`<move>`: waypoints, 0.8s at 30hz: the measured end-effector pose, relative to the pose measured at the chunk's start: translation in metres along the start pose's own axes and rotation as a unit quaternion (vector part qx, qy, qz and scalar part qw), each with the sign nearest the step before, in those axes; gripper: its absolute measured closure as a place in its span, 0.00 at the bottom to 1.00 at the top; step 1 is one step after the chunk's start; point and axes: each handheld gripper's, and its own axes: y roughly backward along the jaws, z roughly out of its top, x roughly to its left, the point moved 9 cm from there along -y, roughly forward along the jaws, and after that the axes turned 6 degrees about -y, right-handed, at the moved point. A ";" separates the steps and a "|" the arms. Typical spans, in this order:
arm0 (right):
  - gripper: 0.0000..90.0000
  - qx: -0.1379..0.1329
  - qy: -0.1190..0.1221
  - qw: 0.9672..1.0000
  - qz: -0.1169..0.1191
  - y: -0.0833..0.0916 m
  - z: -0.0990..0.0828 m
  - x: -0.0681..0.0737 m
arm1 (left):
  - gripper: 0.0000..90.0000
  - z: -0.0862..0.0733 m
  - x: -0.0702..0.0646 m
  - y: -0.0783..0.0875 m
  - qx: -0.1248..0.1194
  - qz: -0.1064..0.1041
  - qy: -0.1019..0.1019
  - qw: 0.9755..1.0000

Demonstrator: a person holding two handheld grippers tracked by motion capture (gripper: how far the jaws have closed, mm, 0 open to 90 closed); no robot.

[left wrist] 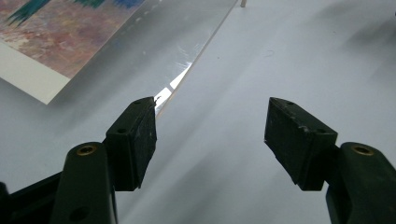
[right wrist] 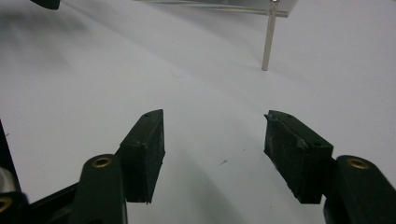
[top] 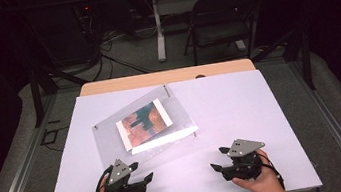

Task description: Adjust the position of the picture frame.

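A wooden table [top: 166, 77] carries a large white board [top: 241, 111] that covers nearly all of its top, leaving a strip of wood along the far edge. The near edge of the board is cut off by the bottom of the high view.

On the left half of the board lies a clear plastic frame [top: 145, 130], turned askew to the board's edges. Its outline is hard to trace because the sheet is see-through and catches glare. Inside it sits a printed picture [top: 144, 124] with a white border, in rust and teal tones; what it depicts cannot be made out. In the right gripper view a thin metal post [right wrist: 268, 39] stands under a corner of the frame [right wrist: 224, 5], whose top is cut off.

The left gripper [top: 142, 179] rests near the frame's near corner, jaws spread wide and holding nothing. In the left gripper view its left jaw tip lies just beside the frame's edge [left wrist: 196, 56]; whether it touches cannot be told.

The right gripper [top: 215, 161] sits well apart from the frame, over bare board, jaws also wide and empty.

Both hands are cut off at the wrist by the bottom of the high view.
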 end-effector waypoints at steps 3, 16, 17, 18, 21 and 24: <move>0.41 -0.003 -0.004 1.000 0.002 0.001 0.000 -0.001 | 0.39 0.001 -0.004 -0.001 0.001 -0.005 -0.013 1.000; 0.49 -0.008 -0.001 1.000 0.000 0.001 0.003 0.000 | 0.39 0.003 -0.002 0.001 -0.003 0.007 -0.006 1.000; 0.49 -0.007 -0.001 1.000 0.002 0.000 0.003 0.000 | 0.39 0.002 -0.002 0.001 -0.004 0.007 -0.005 1.000; 0.50 -0.007 -0.003 1.000 0.005 0.000 0.004 0.000 | 0.39 0.002 -0.002 0.001 -0.003 0.008 -0.004 1.000; 0.53 -0.005 -0.009 1.000 0.017 -0.002 0.003 0.001 | 0.40 0.002 -0.002 0.002 -0.003 0.010 0.002 1.000; 0.55 -0.002 -0.004 1.000 0.015 -0.004 0.004 0.001 | 0.42 0.002 -0.001 0.004 -0.005 0.011 0.004 1.000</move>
